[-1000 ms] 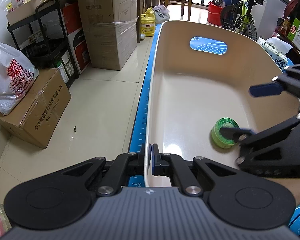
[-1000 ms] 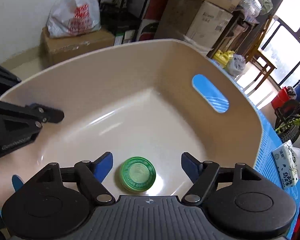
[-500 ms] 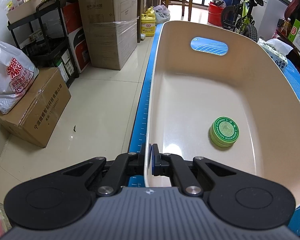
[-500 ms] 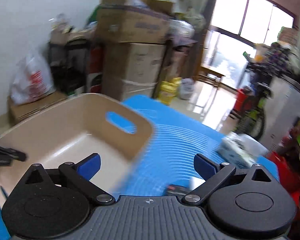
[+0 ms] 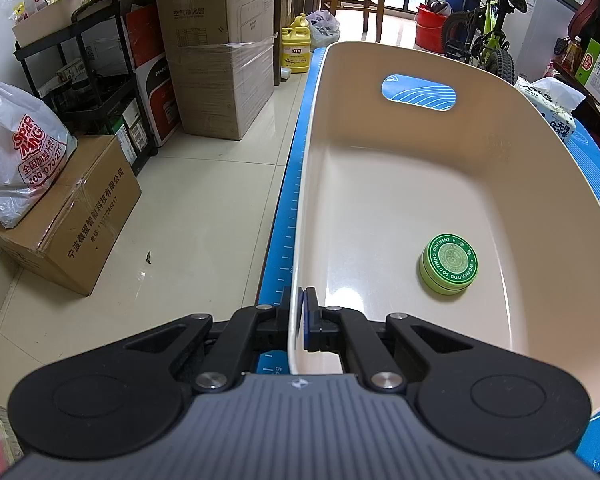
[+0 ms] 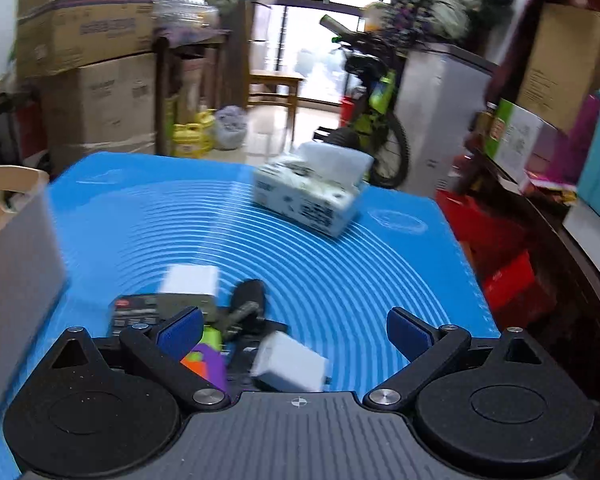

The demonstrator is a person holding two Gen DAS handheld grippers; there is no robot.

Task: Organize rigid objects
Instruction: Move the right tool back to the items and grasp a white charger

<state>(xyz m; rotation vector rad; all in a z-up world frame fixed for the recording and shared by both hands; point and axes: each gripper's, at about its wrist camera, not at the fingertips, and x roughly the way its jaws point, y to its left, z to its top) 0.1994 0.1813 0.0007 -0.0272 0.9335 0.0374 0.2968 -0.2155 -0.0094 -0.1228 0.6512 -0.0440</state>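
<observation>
My left gripper (image 5: 302, 308) is shut on the near rim of the beige bin (image 5: 300, 200), one pad on each side of the wall. A round green ointment tin (image 5: 449, 263) lies on the bin floor to the right. My right gripper (image 6: 296, 328) hangs over the blue mat (image 6: 360, 272), jaws wide and closing slightly, with nothing pressed between the pads. Below it lies a blurred cluster: a white charger (image 6: 288, 366), a white block (image 6: 190, 280), a black key fob (image 6: 248, 300), a dark flat pack (image 6: 134, 312) and a purple and orange toy (image 6: 206, 360).
A tissue pack (image 6: 312, 192) sits at the far side of the mat. The bin's outer wall (image 6: 16, 248) stands at the left of the right wrist view. Cardboard boxes (image 5: 220, 60), a black rack (image 5: 88, 80) and a bicycle (image 5: 488, 36) crowd the floor around the table.
My right gripper has left the bin, where it was at the green tin, rolled and swung right over the mat and the loose objects. The left gripper and bin have stayed put.
</observation>
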